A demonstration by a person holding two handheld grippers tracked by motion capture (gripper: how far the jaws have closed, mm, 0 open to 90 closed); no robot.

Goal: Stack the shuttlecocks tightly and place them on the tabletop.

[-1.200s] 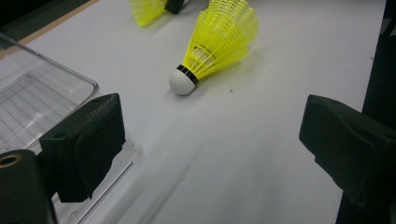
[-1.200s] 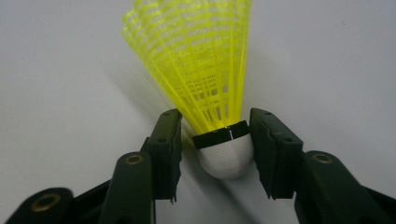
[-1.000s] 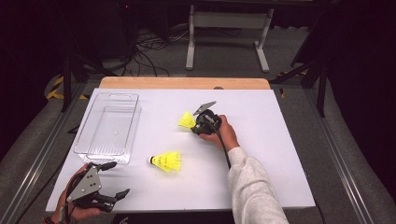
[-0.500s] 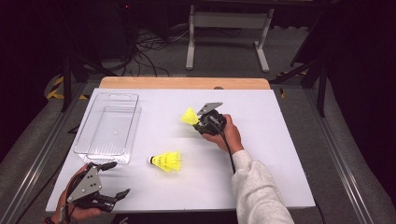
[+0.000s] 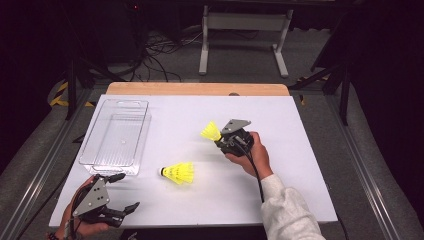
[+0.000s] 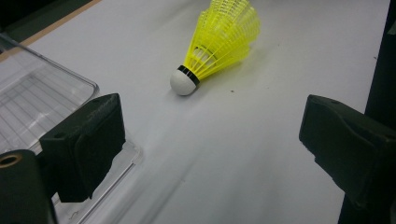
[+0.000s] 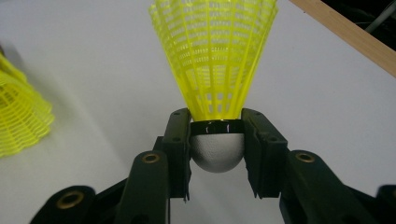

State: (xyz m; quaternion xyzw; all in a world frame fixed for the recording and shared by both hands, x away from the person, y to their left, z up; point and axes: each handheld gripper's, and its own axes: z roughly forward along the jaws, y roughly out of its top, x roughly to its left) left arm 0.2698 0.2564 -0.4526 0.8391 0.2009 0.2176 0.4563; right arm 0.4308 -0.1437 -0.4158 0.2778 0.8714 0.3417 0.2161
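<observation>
The right tongs [image 7: 217,140] are clenched on the white cork of a yellow shuttlecock [image 7: 215,60], held above the middle of the white surface [image 5: 300,165]. This looks like the carrying step; next it likely needs moving over the clear bin [image 5: 116,137]. The left tongs [image 5: 122,192] rest released near the bin. The left gripper view shows the second shuttlecock [image 6: 219,42] lying with its cork toward the tongs.

The right gripper [image 5: 220,138] is drifting toward the frame's lower right and lifting off the white table [image 5: 300,165], carrying the clamped yellow shuttlecock [image 5: 211,131] away from its earlier, more central spot.
</observation>
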